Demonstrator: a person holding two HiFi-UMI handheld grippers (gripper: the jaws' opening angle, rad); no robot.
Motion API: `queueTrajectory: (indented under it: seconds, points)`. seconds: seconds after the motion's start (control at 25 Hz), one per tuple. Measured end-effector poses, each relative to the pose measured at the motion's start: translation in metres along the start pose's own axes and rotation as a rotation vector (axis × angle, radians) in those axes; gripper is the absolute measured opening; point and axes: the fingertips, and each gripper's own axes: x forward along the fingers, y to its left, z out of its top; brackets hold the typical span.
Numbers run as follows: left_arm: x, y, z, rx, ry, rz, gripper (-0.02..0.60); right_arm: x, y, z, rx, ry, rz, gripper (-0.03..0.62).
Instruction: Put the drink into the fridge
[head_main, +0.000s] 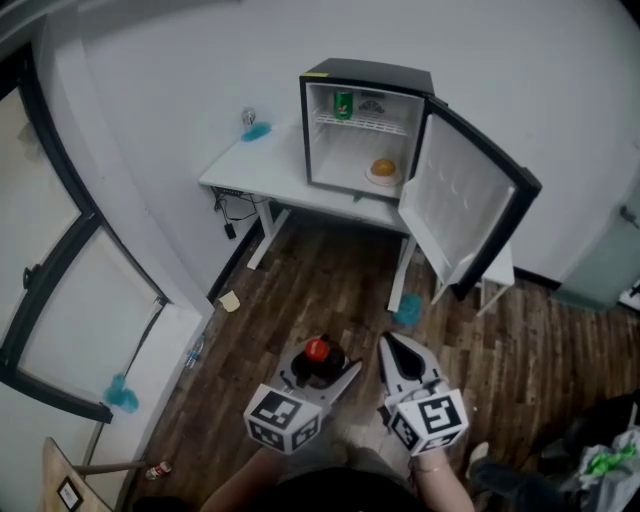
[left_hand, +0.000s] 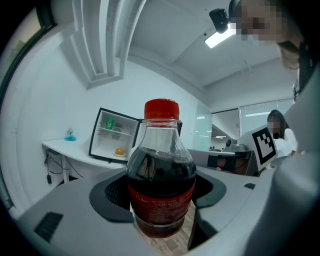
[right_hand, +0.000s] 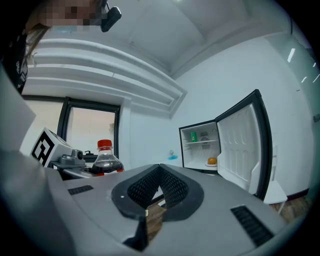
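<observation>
A cola bottle (head_main: 317, 352) with a red cap and dark drink stands upright between the jaws of my left gripper (head_main: 322, 368), which is shut on its body. In the left gripper view the bottle (left_hand: 161, 180) fills the middle, and the left gripper (left_hand: 161, 202) clasps it at the label. Beside it, my right gripper (head_main: 397, 350) is shut with nothing in it; in its own view the right gripper (right_hand: 159, 172) has its pads meeting. The small black fridge (head_main: 366, 125) stands on a white table ahead, its door (head_main: 465, 205) swung open to the right.
In the fridge, a green can (head_main: 343, 104) stands on the upper shelf and an orange item on a plate (head_main: 383, 169) lies at the bottom. The white table (head_main: 250, 168) holds a blue object (head_main: 255, 130). A blue thing (head_main: 408, 312) lies on the wooden floor under the door.
</observation>
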Motion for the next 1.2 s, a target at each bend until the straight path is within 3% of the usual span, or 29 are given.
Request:
queueTrajectory:
  seconds: [0.4,1.2]
  points:
    - [0.04,0.029,0.005,-0.016,0.009,0.016,0.318,0.042,-0.026,-0.011,0.012,0.036,0.008,0.008]
    - [0.153,0.201,0.057,0.015,0.047,-0.085,0.318,0.249,-0.083,0.015,0.016,0.031,-0.082,0.008]
